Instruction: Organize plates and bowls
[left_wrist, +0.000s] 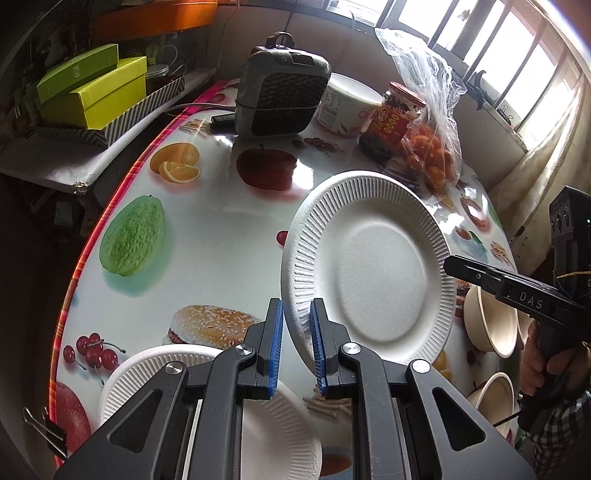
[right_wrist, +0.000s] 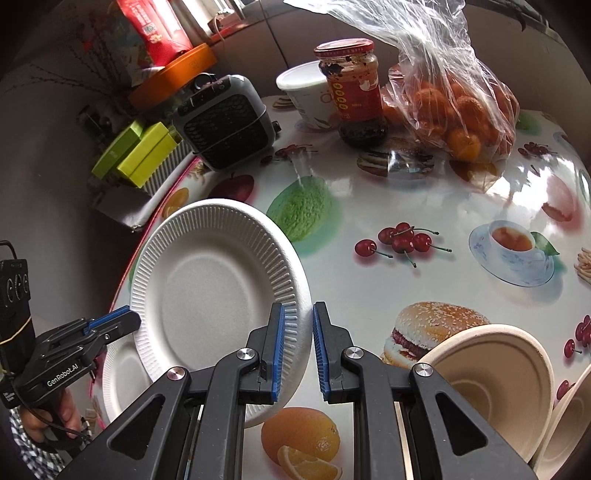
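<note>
The white plate (left_wrist: 369, 266) hangs tilted above the surface (left_wrist: 221, 236), both grippers clamped on it: left gripper (left_wrist: 297, 350) at one rim, right gripper (right_wrist: 298, 354) opposite. Judging ahead, level it over the second plate (left_wrist: 147, 373) below the left gripper, then release together.

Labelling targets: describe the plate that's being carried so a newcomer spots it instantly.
Start at the round table with the fruit-print cloth. Above its near edge, a white ribbed paper plate is tilted in mid-air, its rim between the left gripper and right gripper. The other plate lies flat underneath.
</note>
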